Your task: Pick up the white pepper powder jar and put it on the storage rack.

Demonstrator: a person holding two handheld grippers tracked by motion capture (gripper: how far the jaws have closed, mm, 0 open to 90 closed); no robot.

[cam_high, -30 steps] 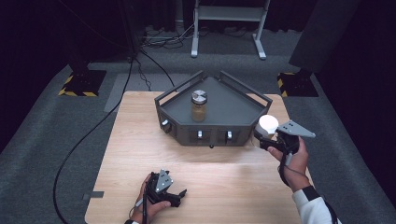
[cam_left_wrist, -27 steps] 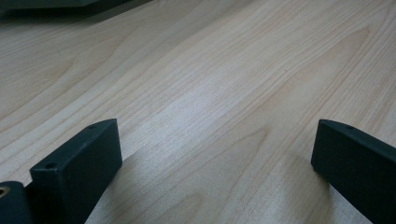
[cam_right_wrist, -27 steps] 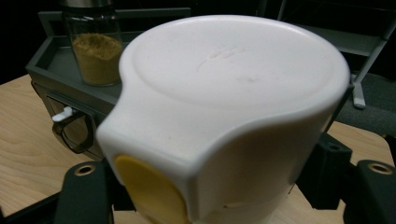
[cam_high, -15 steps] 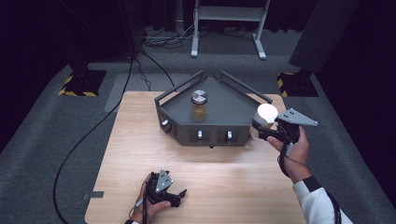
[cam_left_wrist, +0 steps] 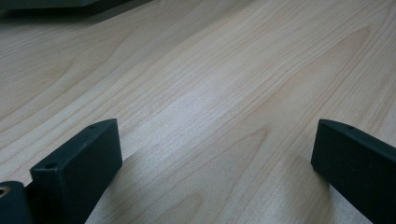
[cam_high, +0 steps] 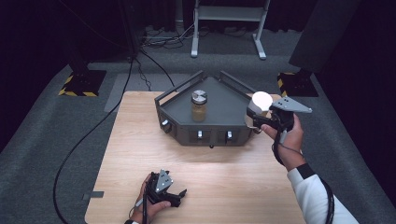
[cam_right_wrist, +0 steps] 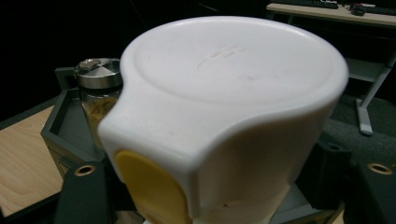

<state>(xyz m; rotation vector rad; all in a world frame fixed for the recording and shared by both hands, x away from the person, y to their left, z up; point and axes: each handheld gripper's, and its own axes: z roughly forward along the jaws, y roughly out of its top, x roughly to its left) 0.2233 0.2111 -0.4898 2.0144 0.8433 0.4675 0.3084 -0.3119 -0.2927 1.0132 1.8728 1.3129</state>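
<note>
Dark room, grey carpet floor (cam_high: 56, 140), pale wooden table (cam_high: 140, 140), white metal stand (cam_high: 229, 28) behind.

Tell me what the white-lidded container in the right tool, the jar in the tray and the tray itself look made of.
White-lidded container: looks like matte moulded plastic, with rounded edges and a yellow tab. Jar: clear, probably glass, its tan contents showing through; the cap shines like metal. Tray: dull dark grey with thin straight walls, metal or rigid plastic, hard to say which.
</note>
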